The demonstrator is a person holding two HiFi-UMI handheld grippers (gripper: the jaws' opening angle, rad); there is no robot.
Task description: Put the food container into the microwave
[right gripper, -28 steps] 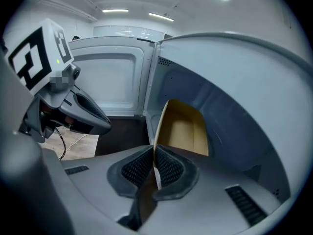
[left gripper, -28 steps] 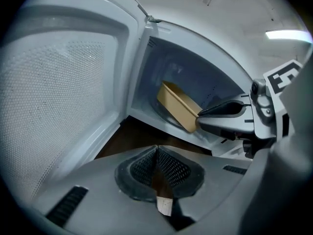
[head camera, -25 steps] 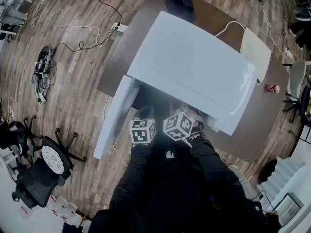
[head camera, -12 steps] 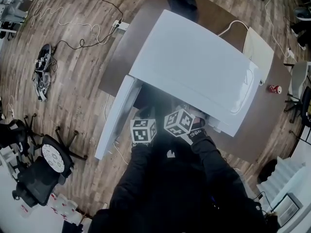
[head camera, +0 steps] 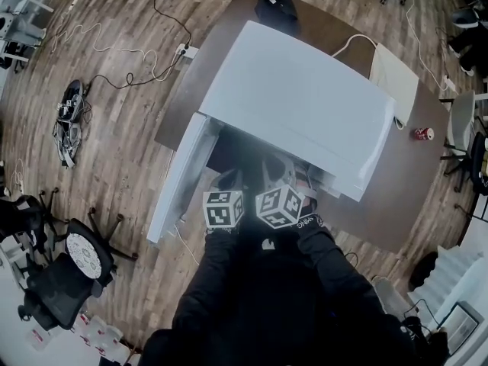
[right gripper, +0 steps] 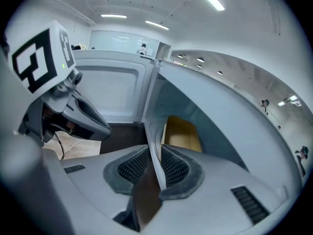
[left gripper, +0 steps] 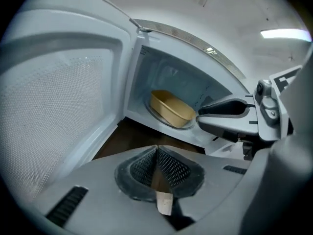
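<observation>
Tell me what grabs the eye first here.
A big white microwave fills the brown table, its door swung open to the left. Inside, a yellow food container sits on the turntable; the left hand-held gripper and right hand-held gripper hover just outside the opening.

Head overhead; gripper views facing microwave

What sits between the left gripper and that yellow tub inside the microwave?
Nothing in the way: the left gripper view shows only dark table and the microwave's white sill between the left gripper and the food container.
</observation>
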